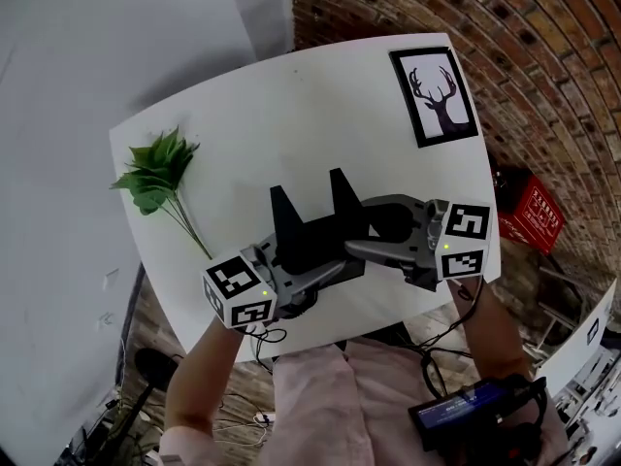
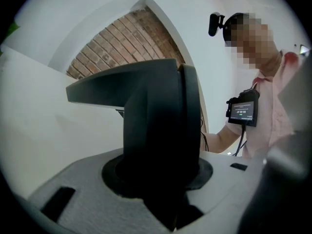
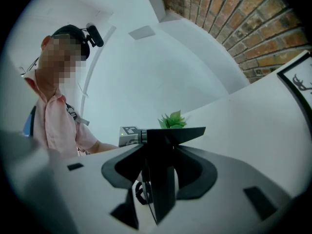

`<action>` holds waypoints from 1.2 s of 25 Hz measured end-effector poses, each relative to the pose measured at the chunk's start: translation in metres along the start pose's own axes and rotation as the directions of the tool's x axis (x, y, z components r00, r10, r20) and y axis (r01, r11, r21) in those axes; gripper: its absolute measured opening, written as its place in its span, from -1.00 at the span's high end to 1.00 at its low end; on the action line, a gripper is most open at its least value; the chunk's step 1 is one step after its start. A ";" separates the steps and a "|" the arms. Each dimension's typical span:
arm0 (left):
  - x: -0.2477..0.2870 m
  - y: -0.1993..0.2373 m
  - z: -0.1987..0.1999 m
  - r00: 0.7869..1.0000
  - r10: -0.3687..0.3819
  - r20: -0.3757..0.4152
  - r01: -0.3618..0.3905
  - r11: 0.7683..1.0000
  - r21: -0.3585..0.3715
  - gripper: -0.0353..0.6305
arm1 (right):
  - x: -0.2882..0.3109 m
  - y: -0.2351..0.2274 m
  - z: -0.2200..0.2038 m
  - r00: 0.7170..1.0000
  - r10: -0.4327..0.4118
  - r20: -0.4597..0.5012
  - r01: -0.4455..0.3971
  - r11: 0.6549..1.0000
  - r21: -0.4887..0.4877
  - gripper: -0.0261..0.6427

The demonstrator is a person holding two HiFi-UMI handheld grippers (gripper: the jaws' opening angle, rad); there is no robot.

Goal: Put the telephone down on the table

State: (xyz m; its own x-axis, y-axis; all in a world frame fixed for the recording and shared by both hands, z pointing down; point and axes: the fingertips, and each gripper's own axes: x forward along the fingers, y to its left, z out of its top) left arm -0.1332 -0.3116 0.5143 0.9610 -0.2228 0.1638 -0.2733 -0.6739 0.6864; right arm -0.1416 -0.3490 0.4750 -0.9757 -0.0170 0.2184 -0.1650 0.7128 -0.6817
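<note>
Black telephone, two prongs up, is carried between my two grippers over the near part of the white table; I cannot tell whether its underside touches the tabletop yet. Its long axis runs across me, so the left gripper has one end and the right gripper the other, neither hand nearer than its partner. Each pair of jaws stands partly apart, clamped on the black body that fills the gap in both gripper views. A coiled cord shows beneath it on the right. The table lies straight below the load, so I judge the coming move to be a level, even lowering. A green sprig lies well to the left, a framed deer silhouette near the far right corner. I can read no brand or lettering on the telephone; print on a red crate beyond the table is too small.
</note>
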 end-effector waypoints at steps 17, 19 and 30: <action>0.005 0.026 -0.004 1.000 0.003 0.022 0.001 0.982 -0.187 0.40 | 0.010 -0.032 -0.005 1.000 -0.007 -0.009 0.008 0.993 0.116 0.34; 0.006 0.029 -0.005 1.000 0.002 0.024 0.003 0.978 -0.211 0.40 | 0.011 -0.036 -0.006 1.000 -0.009 -0.024 0.012 0.992 0.128 0.34; 0.008 0.044 -0.011 1.000 -0.004 -0.003 0.003 0.925 -0.381 0.40 | 0.019 -0.057 -0.013 0.999 0.001 -0.044 0.010 0.970 0.243 0.34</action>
State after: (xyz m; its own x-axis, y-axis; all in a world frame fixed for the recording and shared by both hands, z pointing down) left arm -0.1368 -0.3358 0.5534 0.9622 -0.2183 0.1630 -0.2340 -0.3555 0.9049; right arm -0.1487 -0.3808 0.5270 -0.9686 0.0144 0.2483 -0.2047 0.5213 -0.8285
